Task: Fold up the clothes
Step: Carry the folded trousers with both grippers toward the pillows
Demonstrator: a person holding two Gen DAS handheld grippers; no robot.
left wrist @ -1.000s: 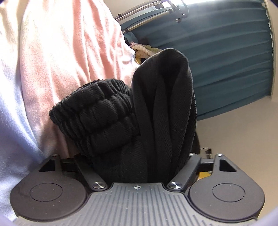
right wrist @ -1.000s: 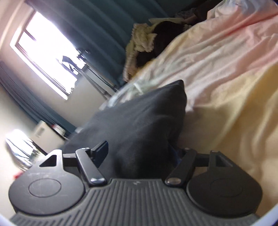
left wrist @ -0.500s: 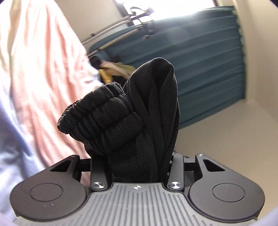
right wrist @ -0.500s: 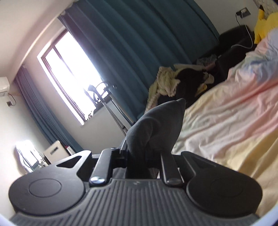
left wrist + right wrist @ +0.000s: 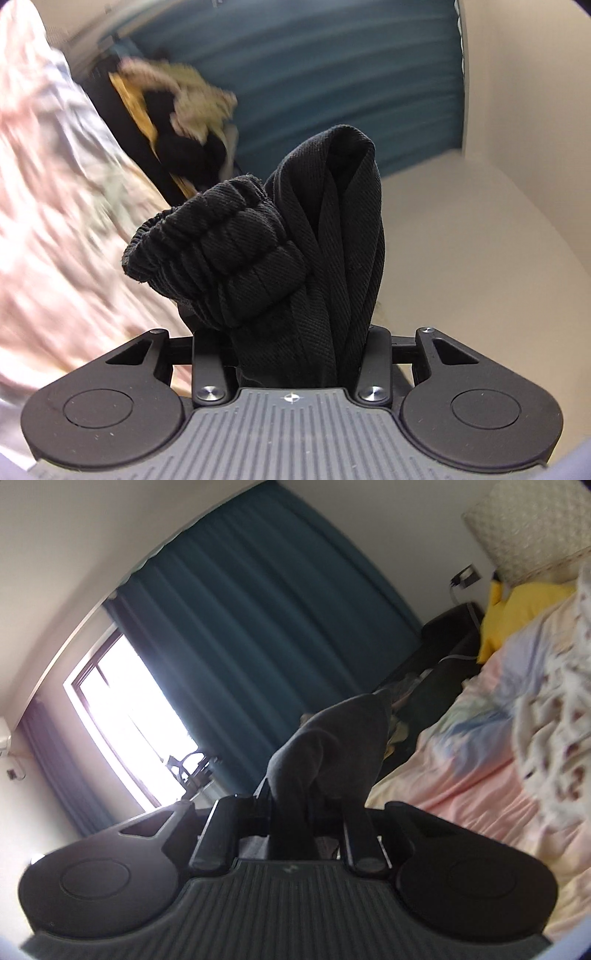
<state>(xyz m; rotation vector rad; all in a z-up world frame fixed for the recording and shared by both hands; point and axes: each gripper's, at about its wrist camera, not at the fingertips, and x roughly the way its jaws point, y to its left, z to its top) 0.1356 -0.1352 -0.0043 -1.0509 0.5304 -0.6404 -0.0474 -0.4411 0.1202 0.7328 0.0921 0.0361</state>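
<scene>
In the left wrist view, a thick bunch of black garment [image 5: 295, 266], elastic cuff included, is clamped by the left tongs [image 5: 291, 354], raised beside the pink bed sheet [image 5: 55, 221]. In the right wrist view, a dark fabric fold [image 5: 332, 746] is pinched by the right tongs [image 5: 291, 834], left of the bed [image 5: 461, 760], before the teal curtain [image 5: 258, 620].

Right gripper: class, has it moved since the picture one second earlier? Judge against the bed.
Yes. The right gripper, shut on dark cloth, has risen off the bed; the curtain now fills its view.
</scene>
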